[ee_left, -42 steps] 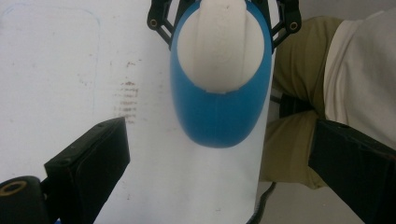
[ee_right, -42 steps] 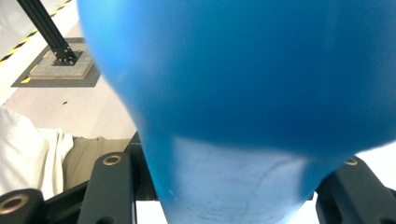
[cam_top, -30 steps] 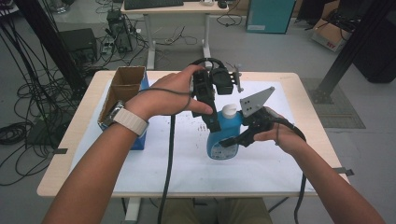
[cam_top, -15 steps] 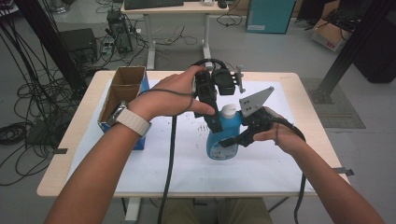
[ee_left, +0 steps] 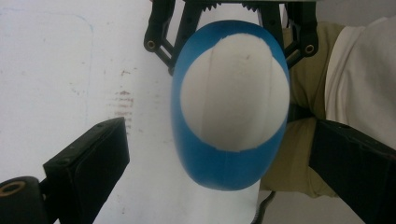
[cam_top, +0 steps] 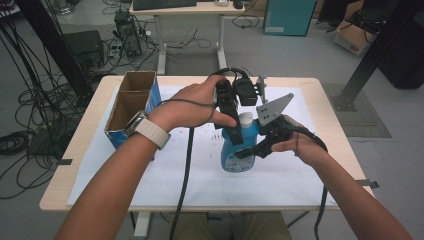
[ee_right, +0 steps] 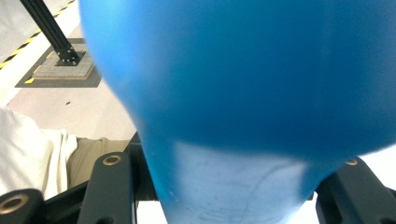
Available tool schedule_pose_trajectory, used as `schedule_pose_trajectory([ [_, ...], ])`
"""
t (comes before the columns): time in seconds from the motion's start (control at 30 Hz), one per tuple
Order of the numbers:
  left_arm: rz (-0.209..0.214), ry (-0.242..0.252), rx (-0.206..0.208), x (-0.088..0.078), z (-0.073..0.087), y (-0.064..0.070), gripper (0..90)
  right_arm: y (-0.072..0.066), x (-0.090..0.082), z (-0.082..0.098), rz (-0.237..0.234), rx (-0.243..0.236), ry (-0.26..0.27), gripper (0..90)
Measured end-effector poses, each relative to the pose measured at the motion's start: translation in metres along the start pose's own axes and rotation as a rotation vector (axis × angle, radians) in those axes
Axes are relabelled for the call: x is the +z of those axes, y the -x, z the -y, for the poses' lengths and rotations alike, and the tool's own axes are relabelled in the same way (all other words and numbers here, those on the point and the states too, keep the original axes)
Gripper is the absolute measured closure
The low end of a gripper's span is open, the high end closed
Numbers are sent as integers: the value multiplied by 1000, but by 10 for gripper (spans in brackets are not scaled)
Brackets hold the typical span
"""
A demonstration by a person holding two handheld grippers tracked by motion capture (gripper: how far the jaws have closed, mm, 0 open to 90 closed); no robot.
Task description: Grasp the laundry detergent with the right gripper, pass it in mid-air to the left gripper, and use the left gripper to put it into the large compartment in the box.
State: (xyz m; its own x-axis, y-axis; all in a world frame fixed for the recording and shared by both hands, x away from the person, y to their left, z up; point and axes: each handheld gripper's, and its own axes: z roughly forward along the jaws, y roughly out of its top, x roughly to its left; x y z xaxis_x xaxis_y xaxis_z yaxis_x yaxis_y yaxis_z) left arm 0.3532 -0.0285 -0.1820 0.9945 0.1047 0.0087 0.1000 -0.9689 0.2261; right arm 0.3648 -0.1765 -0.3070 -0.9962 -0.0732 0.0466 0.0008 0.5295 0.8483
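Right gripper [cam_top: 250,150] has its fingers clamped on the lower body of the blue plastic bottle with a white cap [cam_top: 239,145], which stands upright on the white paper sheet [cam_top: 165,170] near the middle of the surface; in the right gripper view the blue body [ee_right: 243,74] sits tight between the jaws. Left gripper [cam_top: 235,132] points down over the cap [ee_left: 233,93], fingers spread wide on either side, not touching it. So bottle is secured and steadied, left gripper lined up above; gripping the cap and whatever follows (likely unscrewing) is not yet done. Farther left, an open brown cardboard box with blue sides [cam_top: 130,107] stands untouched.
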Motion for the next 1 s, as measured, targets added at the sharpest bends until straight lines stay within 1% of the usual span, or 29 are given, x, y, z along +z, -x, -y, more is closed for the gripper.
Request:
schedule_pose_trajectory([
  [0.03,-3,3,0,1,0,0,54,0,0,0,0,0,0,437],
  [0.1,5,-1,-1,3,-2,0,55,-1,0,0,1,5,2,437],
  [0.13,0,3,-4,4,-2,0,55,0,0,1,1,-2,-3,437],
  [0.17,11,1,-4,5,-3,-1,55,-1,0,1,0,0,-6,437],
  [0.2,11,-1,-4,6,-3,-1,55,-1,0,0,0,-1,-4,437],
  [0.3,3,-2,-3,9,-5,-2,54,-1,1,0,-2,-13,0,437],
  [0.37,6,-3,-6,10,-5,-2,53,-1,1,0,-2,-13,0,437],
  [0.4,14,-10,-2,10,-6,-3,53,-1,0,0,-2,-13,0,437],
  [0.43,7,-4,-5,11,-6,-3,53,-1,0,0,-2,-8,-2,437],
  [0.47,11,-1,-10,12,-6,-3,55,-1,0,0,-2,-6,-3,437],
  [0.5,12,-4,-3,12,-6,-3,60,-1,0,0,-1,-7,-3,437],
  [0.53,20,0,-4,13,-6,-3,70,0,0,0,0,-20,1,437],
  [0.6,20,0,-1,15,-7,-3,82,-1,0,0,-2,-5,-2,437],
  [0.7,26,-5,4,17,-7,-3,107,-2,0,0,0,5,-5,437],
  [0.73,24,-1,2,18,-7,-3,107,-2,0,0,1,5,-5,437],
  [0.8,33,-5,2,18,-8,-4,116,-2,1,0,-2,-3,-3,437],
  [0.83,30,-2,1,19,-8,-4,119,-2,1,0,-6,4,-7,437],
  [0.87,38,-4,1,19,-9,-4,124,-2,1,0,-5,1,-7,437],
  [0.93,37,-1,1,20,-9,-4,140,-2,1,0,-6,1,-7,437],
  [1.0,48,-6,2,21,-9,-4,158,-2,1,0,-9,2,-7,437],
])
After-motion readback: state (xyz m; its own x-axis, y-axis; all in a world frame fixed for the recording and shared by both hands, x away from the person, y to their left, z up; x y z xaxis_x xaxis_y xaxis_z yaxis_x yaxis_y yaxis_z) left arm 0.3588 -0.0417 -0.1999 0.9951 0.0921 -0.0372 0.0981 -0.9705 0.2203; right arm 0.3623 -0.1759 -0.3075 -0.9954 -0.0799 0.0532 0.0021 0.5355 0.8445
